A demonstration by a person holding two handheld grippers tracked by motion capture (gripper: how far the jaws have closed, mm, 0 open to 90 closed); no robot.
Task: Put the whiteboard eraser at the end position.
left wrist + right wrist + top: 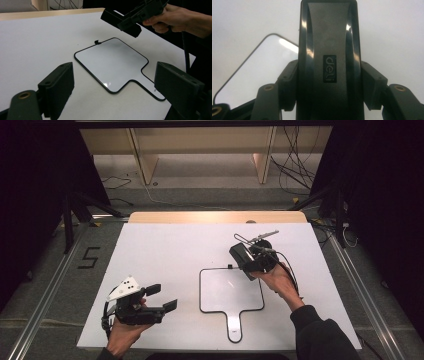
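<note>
white table top [165, 255] carries a black-rimmed handled whiteboard [227, 292], lying flat near the front edge.

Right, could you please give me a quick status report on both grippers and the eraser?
Right gripper shut on eraser, above the whiteboard. Left gripper open, holding nothing, off the whiteboard's left edge. Nothing in the way.
</note>
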